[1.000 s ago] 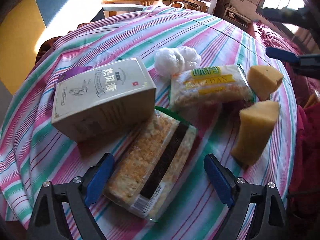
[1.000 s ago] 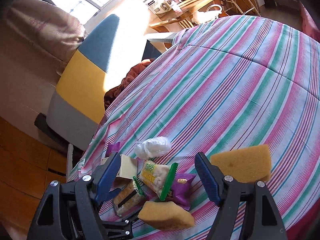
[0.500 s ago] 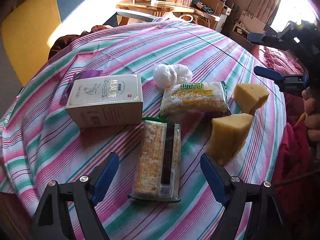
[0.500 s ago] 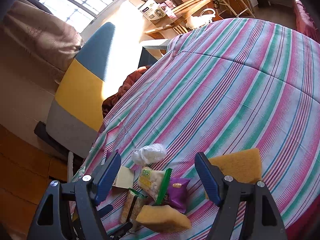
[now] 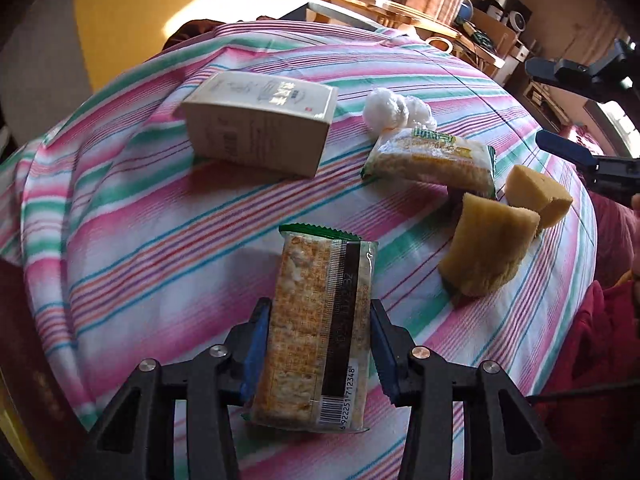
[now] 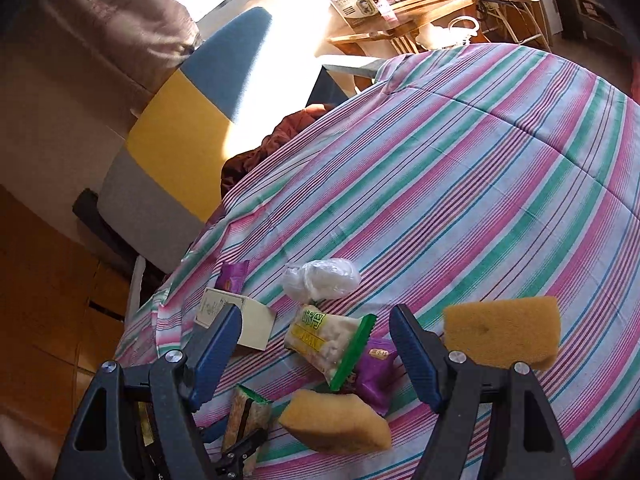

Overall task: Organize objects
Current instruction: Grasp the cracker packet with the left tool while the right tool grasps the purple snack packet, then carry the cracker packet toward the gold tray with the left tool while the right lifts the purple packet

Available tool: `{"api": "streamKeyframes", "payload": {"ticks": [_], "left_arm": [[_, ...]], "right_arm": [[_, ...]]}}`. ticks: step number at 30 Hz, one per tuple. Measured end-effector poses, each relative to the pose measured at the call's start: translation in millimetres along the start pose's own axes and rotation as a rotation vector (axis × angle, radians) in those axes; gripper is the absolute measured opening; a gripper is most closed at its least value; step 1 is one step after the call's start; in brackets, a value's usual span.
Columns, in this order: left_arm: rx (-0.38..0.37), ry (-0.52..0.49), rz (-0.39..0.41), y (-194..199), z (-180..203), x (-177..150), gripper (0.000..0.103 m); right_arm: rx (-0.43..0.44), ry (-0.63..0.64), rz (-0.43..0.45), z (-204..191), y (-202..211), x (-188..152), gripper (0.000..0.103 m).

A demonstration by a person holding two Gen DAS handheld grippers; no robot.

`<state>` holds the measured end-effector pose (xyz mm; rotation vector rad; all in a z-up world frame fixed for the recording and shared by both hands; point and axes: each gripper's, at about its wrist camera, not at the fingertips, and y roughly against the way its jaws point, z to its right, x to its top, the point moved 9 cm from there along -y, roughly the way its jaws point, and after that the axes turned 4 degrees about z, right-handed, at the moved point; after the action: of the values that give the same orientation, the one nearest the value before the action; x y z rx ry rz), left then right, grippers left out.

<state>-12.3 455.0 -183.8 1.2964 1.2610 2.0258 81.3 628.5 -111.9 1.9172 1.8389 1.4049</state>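
left wrist view: the left gripper (image 5: 318, 354) is closing, its blue pads touching both long sides of the cracker pack (image 5: 320, 320), which lies lengthwise between them near the cloth's (image 5: 140, 220) near edge; the pack's near end hides the fingertips. farther in sit the box (image 5: 260, 132), a white bag (image 5: 396, 110), a second snack pack (image 5: 434, 162) and two sponges (image 5: 486, 252), the far one half hidden behind the near one. at the right edge the right gripper (image 5: 592, 120) is cut off, only one blue finger and dark frame showing. right wrist view: the right gripper (image 6: 316, 356) stands wide with nothing between its pads, above the snack pack (image 6: 328, 336). its left finger covers a corner of the box (image 6: 248, 320); its right finger cuts off one sponge's (image 6: 504, 330) edge. a purple packet (image 6: 374, 376) peeks from under the snack pack, another (image 6: 232, 276) lies behind the box. the cracker pack (image 6: 246, 416) is partly hidden at the bottom by the left gripper's dark frame.
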Motion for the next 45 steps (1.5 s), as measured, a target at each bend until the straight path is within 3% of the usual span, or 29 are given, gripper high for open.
{"api": "streamKeyframes", "payload": {"ticks": [6, 10, 15, 21, 24, 26, 29, 31, 35, 43, 44, 45], "left_arm": [[0.059, 0.055, 0.050, 43, -19, -37, 0.047], [0.068, 0.068, 0.114, 69, -28, -39, 0.047], [0.040, 0.086, 0.174, 96, -32, -35, 0.047], [-0.007, 0.133, 0.221, 118, -44, -33, 0.047], [-0.025, 0.158, 0.223, 119, -50, -33, 0.047], [-0.035, 0.171, 0.217, 119, -54, -35, 0.047], [-0.067, 0.183, 0.203, 115, -54, -39, 0.047], [-0.090, 0.190, 0.191, 112, -53, -42, 0.047], [-0.119, 0.209, 0.187, 110, -51, -42, 0.047], [-0.109, 0.216, 0.210, 119, -55, -39, 0.047], [-0.106, 0.215, 0.211, 119, -56, -40, 0.047], [-0.102, 0.213, 0.214, 121, -55, -41, 0.047]], "right_arm": [[0.003, 0.144, -0.102, -29, -21, -28, 0.072], [0.018, 0.205, -0.158, -55, -34, -37, 0.070], [-0.013, 0.411, -0.130, -113, -64, -11, 0.070], [-0.172, 0.575, -0.131, -149, -140, 38, 0.064], [-0.201, 0.579, -0.196, -151, -183, 42, 0.063], [-0.188, 0.615, -0.298, -151, -207, 28, 0.063], [-0.198, 0.756, -0.419, -148, -227, -1, 0.064], [-0.156, 0.828, -0.461, -151, -228, -19, 0.066], [-0.199, 0.960, -0.505, -143, -229, -46, 0.068], [-0.203, 0.962, -0.460, -138, -225, -44, 0.068], [-0.205, 0.962, -0.452, -138, -225, -44, 0.066], [-0.204, 0.951, -0.444, -137, -224, -43, 0.044]]}}
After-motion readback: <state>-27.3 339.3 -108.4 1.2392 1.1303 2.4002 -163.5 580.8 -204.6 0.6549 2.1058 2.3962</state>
